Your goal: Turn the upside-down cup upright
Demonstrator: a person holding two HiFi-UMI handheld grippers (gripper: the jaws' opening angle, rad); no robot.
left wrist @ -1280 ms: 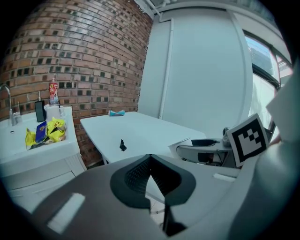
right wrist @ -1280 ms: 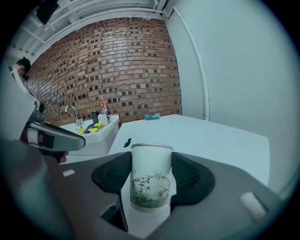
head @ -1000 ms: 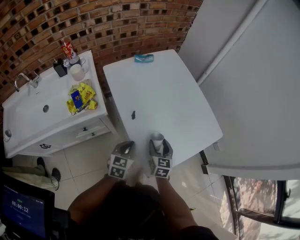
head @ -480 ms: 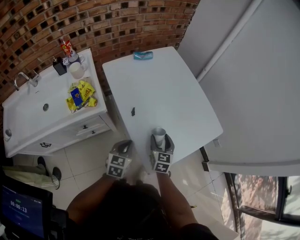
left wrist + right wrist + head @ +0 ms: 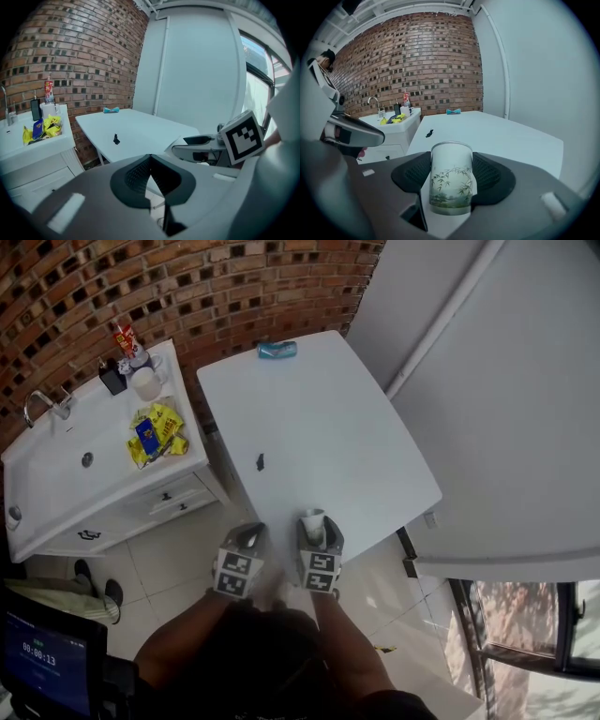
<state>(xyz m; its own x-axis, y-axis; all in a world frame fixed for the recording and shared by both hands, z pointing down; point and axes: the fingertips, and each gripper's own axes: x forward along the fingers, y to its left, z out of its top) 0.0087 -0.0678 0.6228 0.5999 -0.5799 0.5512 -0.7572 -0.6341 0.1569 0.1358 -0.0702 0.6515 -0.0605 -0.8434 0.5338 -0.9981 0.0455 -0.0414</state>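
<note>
**White cup pinched at the desk's near edge**

Pale china printed with green bamboo is sitting between the pads of the right claw (image 5: 316, 529). Both pads are pressing on the sides of the cup (image 5: 451, 178), so the claw is standing fairly wide and is holding it. The side grip seems to be leaving the cup free to be rolled over, which is what the task is asking for. The cup is at the 6 o'clock edge of the white desk (image 5: 319, 418), close to the person, probably because a turn of the wrist is easiest there.

The left claw (image 5: 150, 168) is hanging at 9 o'clock of the right one. Its jaws are meeting with nothing between them, and it is hovering over the floor just off the desk edge, apparently keeping out of the way.

Much is proving hard to read. The claw's body is hiding the cup's foot, so I cannot tell whether it is resting on the desk or hanging just above it. Nor is the top oval showing plainly as mouth or base. A small dark thing (image 5: 260, 462) near the desk's 9 o'clock side and a blue thing (image 5: 277, 350) at 12 o'clock are too small to name.
</note>
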